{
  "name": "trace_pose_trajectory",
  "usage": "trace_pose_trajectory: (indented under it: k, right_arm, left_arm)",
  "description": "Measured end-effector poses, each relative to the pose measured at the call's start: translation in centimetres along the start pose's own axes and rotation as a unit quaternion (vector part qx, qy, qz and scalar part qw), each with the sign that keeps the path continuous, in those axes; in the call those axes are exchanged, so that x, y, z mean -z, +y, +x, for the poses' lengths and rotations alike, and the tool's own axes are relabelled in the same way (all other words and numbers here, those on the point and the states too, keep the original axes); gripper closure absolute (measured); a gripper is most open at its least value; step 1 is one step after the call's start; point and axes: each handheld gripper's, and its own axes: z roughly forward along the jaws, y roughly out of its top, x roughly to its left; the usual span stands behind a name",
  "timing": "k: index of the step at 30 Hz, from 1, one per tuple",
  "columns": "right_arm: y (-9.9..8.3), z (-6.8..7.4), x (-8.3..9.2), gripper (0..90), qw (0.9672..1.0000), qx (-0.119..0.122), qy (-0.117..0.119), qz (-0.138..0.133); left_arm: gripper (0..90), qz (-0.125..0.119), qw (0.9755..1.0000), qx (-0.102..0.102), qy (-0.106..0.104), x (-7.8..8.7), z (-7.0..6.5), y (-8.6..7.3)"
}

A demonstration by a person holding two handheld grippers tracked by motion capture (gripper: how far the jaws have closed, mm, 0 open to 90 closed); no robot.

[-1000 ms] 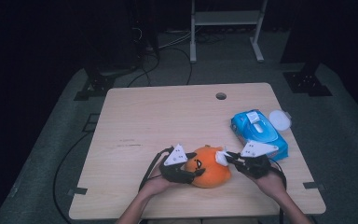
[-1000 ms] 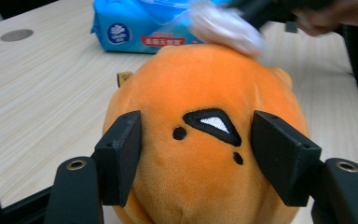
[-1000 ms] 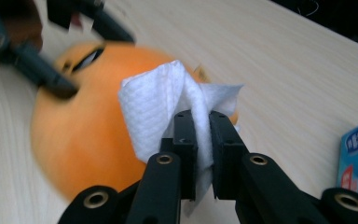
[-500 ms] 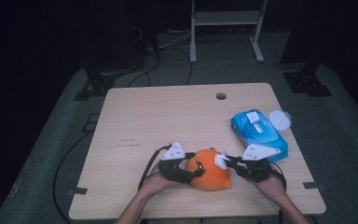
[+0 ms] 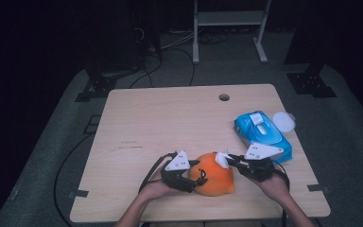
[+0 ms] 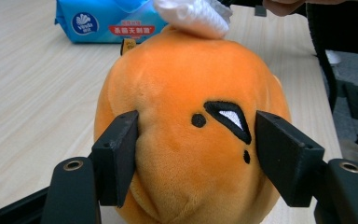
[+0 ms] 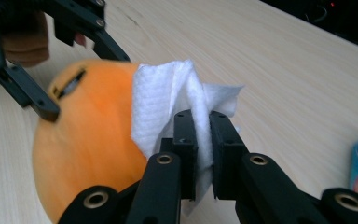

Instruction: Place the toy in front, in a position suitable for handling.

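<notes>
My left tool has just been closing around the round orange plush toy; my right tool pinches a white wipe, lower centre of the counter.

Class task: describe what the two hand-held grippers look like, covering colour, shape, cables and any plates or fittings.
Both the left gripper and the right gripper are black linkage frames with brass-coloured pivot rivets and two blocky black jaws. Each carries a pale grey three-cornered plate on top and trails a black cable. The forearms are bare, with no sleeves in sight.
</notes>
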Motion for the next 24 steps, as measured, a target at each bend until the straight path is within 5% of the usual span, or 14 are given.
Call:
trace_pose_trajectory:
  k: [3,6,9,11,18,24]
  right_arm:
    - [-1.1,0.2,0.6,81.7,1.0000,-0.009,0.003,0.003]
    - [-1.7,1.2,0.9,81.7,1.0000,0.001,0.007,0.006]
    - [-1.8,1.8,1.3,81.7,0.9999,0.005,0.009,0.003]
    - [-1.8,2.4,1.4,81.7,0.9999,0.010,0.009,0.001]
    - [-0.4,2.8,1.0,81.6,0.9996,0.008,0.023,-0.016]
    - [1.5,3.1,-0.8,81.6,0.9991,0.034,0.023,-0.014]
  left_arm:
    - [20.9,-0.003,0.9996,0.020,-0.017,0.2,0.4,0.3]
    - [14.6,-0.034,0.9961,0.072,-0.039,0.7,1.1,0.7]
    - [15.3,-0.015,0.9949,0.098,-0.017,0.2,1.6,0.4]
    - [16.5,-0.014,0.9932,0.113,-0.024,-0.1,1.7,0.1]
    - [25.8,0.004,0.9988,0.048,-0.008,-0.2,0.3,0.3]
    - [26.9,0.004,0.9991,0.041,-0.003,-0.2,0.3,-0.1]
